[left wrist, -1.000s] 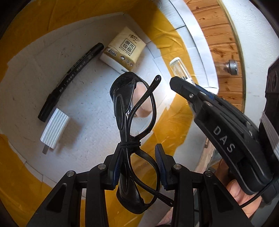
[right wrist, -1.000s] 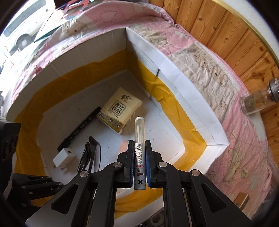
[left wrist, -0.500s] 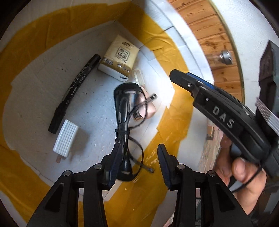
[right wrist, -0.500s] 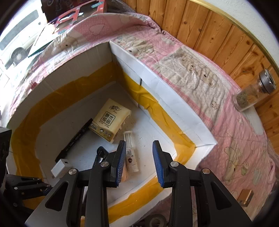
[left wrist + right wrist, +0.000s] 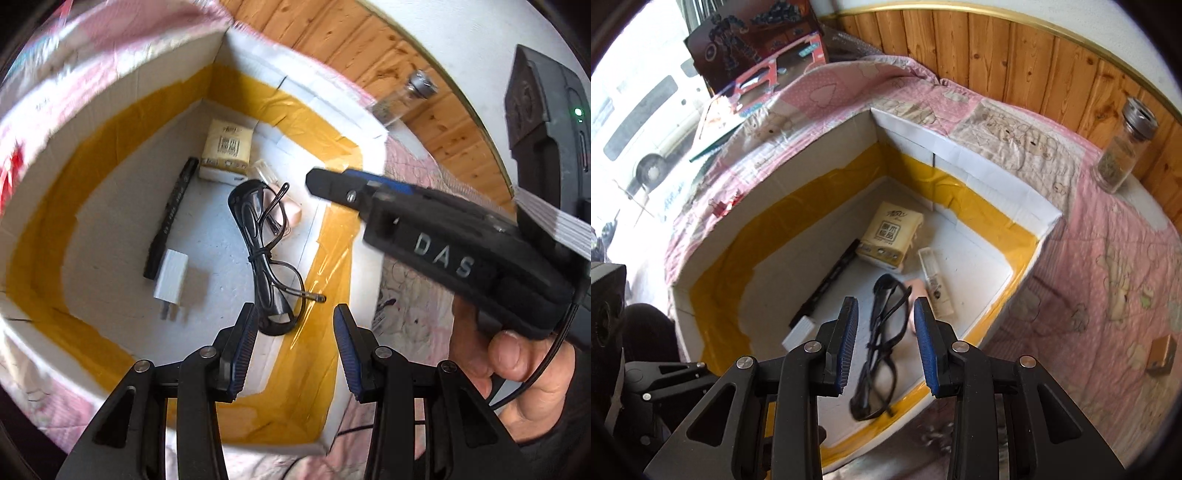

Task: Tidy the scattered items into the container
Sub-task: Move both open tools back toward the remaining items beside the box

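Pink patterned quilt fills the right and upper part of the right wrist view; wood-panelled wall along the top edge.

White cardboard box, inner walls taped yellow, sits on the quilt, centre of both views. All the loose items visible lie on its floor.

Right gripper at lower centre of its own view, above the near edge of the box; fingers spread wide, nothing between them. In the left wrist view it crosses the right half of the frame, with a hand around its grip at lower right.

Left gripper at lower centre of its own view, fingers likewise spread and empty, over the box's near wall.

Black glasses lie on the box floor, centre, arms crossed, just beyond the left fingertips.

Tissue pack, tan, toward the far corner of the box.

Black marker left of the glasses, running diagonally, its far end beside the tissue pack.

Clear tube right of the tissue pack, lying flat, partly over a pinkish object that cannot be identified.

White charger plug, prongs toward the camera, touching the marker's near end.

Glass jar with metal lid stands upright outside the box, upper right, against the panelling.
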Action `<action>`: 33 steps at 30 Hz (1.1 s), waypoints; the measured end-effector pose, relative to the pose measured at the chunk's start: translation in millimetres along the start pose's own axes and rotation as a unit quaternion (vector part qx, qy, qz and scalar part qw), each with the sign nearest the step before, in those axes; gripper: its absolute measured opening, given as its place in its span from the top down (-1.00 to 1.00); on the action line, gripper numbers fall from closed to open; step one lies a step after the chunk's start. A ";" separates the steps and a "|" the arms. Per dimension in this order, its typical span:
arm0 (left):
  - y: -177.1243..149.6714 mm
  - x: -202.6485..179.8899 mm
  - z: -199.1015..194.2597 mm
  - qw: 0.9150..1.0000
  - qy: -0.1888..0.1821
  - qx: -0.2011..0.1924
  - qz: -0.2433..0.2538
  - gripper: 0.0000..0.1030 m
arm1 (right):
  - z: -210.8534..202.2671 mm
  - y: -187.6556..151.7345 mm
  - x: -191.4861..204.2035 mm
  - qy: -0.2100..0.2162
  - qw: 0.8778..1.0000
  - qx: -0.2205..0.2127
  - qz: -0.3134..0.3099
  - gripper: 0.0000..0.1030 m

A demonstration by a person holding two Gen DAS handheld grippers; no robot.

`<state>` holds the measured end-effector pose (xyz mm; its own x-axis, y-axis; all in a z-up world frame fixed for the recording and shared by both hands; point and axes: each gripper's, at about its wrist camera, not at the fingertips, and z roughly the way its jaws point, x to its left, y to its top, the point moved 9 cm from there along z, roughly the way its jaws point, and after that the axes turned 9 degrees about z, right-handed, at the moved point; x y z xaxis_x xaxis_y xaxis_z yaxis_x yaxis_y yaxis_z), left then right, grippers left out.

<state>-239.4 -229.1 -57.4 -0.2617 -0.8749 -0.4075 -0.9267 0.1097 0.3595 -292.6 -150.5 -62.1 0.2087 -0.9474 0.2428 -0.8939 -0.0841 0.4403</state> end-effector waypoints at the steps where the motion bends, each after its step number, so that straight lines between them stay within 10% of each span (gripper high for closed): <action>1: -2.1 -2.0 -3.9 1.000 0.008 -0.005 0.011 0.15 | -5.7 -4.6 2.2 0.006 1.000 -0.006 0.006 0.35; 33: -78.0 -87.8 -39.2 0.971 0.104 -0.039 0.212 0.15 | -103.2 -150.6 -22.3 0.143 0.974 -0.078 0.155 0.30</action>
<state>-133.5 -179.3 -16.8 -0.5476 -0.8360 -0.0344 -0.7222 0.4516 0.5239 -121.7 -84.9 -44.7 0.0604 -0.7935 0.6055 -0.8652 0.2609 0.4281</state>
